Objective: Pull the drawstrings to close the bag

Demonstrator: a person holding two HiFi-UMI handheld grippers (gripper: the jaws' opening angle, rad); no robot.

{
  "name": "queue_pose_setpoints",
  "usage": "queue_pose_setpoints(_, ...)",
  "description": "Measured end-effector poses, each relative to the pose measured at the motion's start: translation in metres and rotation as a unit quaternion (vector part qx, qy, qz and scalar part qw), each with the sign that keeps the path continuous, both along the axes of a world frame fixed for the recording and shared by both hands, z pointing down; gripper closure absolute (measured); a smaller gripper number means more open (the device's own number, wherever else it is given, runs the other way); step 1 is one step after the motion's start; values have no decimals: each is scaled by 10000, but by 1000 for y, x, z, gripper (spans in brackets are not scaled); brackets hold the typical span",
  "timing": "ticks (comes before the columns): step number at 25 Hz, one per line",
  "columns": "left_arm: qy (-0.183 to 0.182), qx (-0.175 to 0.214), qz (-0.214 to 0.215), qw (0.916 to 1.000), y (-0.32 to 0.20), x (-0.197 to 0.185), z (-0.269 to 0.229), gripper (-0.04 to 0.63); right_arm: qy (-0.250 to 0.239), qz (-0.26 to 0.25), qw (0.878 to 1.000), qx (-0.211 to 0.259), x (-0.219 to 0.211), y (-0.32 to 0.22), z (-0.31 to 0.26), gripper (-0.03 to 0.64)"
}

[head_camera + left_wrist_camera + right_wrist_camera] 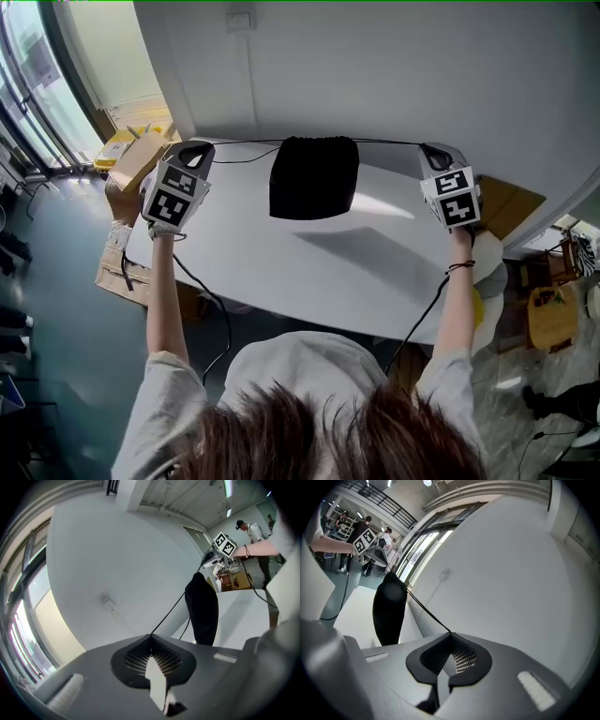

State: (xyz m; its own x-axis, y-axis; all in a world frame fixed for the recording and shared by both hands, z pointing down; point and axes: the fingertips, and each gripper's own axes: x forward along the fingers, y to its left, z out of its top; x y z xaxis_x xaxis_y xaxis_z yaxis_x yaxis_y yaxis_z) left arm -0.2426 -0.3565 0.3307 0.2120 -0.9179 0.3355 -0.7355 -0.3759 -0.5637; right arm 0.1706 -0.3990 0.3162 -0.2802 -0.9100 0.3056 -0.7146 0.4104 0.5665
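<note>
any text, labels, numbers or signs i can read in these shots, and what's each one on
No readable words or numbers anywhere in these views.
Marker cubes on the left gripper and right gripper: black-and-white square patterns only, no letters.
Black drawstring bag: no label or logo visible.
Cardboard box beside the table: any print is too small to read.

We find the table (281,272) free before the bag (314,178); the wall (375,66) stands close behind it, and taut drawstrings (389,142) cross the air at both sides (boxes (139,161) beside the left edge).
</note>
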Motion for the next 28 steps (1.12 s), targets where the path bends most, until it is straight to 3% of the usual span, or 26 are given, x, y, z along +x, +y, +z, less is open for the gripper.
queue_pose_setpoints(28,113,71,-329,9994,-5,-46,1,594,-39,39,9999,102,-11,-9,-2,604)
